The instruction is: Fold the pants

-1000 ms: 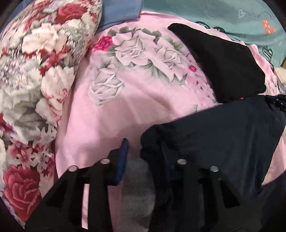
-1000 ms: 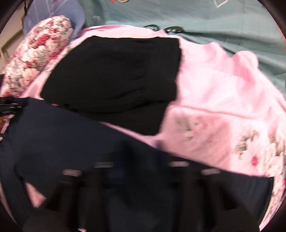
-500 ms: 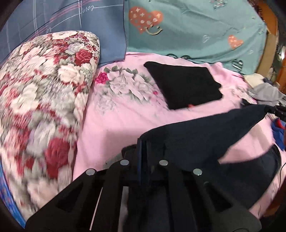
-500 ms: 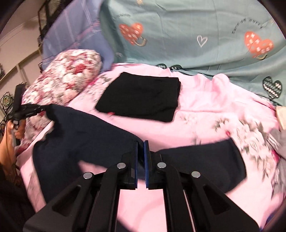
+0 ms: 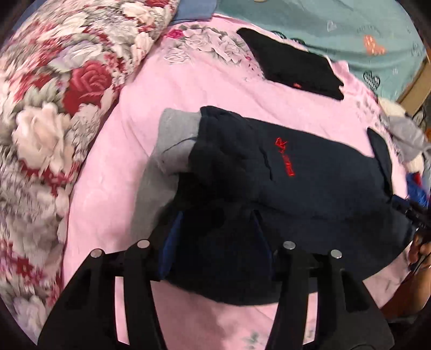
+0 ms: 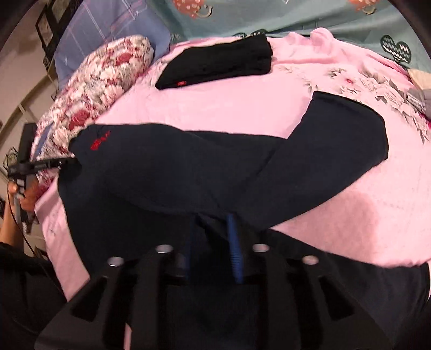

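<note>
Dark navy pants (image 5: 296, 183) with a red logo (image 5: 284, 156) lie spread on the pink floral bedsheet (image 5: 188, 88); a grey lining (image 5: 172, 140) shows at the waist end. My left gripper (image 5: 215, 237) is open, its jaws wide apart over the pants' near edge. In the right wrist view the pants (image 6: 188, 167) stretch across the bed, one leg (image 6: 344, 134) angled up to the right. My right gripper (image 6: 211, 242) stands partly open with pants fabric between its blue pads.
A folded black garment (image 5: 293, 70) lies at the back of the bed, also in the right wrist view (image 6: 218, 64). A floral pillow (image 5: 54, 94) lies along the left. A teal heart-print sheet (image 6: 296, 16) hangs behind. Loose clothes (image 5: 404, 134) pile at the right.
Half a second ago both grippers were shut on the pants and held them lifted. Now the pants lie on the bed and both grippers have opened, the left widely.
</note>
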`<state>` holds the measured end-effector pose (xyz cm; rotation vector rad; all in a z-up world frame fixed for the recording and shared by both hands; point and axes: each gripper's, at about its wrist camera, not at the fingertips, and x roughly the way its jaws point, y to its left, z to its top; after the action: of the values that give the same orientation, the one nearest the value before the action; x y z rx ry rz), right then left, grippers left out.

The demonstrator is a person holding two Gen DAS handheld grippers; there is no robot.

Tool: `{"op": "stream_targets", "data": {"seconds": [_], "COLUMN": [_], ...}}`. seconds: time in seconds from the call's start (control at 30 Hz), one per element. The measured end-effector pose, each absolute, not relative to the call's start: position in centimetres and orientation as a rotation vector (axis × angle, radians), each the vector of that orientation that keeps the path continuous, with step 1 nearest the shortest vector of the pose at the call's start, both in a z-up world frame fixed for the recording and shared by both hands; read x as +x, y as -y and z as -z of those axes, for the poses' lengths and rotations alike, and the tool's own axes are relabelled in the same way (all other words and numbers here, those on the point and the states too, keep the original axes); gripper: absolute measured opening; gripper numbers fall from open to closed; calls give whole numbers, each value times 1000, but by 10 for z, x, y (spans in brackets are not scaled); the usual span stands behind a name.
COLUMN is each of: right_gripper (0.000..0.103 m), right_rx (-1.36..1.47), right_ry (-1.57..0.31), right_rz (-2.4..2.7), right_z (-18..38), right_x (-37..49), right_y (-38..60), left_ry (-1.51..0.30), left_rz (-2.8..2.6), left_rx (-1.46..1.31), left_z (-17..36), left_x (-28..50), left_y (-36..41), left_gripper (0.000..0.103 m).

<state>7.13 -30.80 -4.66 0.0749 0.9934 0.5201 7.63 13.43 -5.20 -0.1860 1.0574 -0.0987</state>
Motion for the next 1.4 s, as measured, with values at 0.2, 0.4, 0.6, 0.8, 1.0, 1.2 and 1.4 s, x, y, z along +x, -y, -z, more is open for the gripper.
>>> {"op": "stream_targets", "data": {"seconds": [0.2,0.4,0.6,0.8,1.0,1.2,1.4], "right_gripper": [41,52,52,55,72,74,43], "right_rx": [91,207,245,322,387,180,106], "right_ry": [-912,-874,-909,-944,-1031,-1047,-1067], "right_rz": [-435,-411,-379,-346,-264,-82,35], "right_z": [28,22,32,46,50,48,62], "right_x": [61,60,61,70,85,106,118], "right_y": [318,336,345,350,342,306,306], "left_ry": [-1062,-1164,-1132,-1195,-1181,-1139,-1129], "left_rz": [128,105,96,20,-49,-62,-42], "left_rx": [-350,-614,-704,-753,-646,-583,-588], "left_z": [37,56,52,69,65,53,51], "left_x": [76,102,121,141,137,130,128], "left_y": [-144,-157,-156,-162,-154,-147,-150], "left_gripper": [73,71,70,46,22,19,19]}}
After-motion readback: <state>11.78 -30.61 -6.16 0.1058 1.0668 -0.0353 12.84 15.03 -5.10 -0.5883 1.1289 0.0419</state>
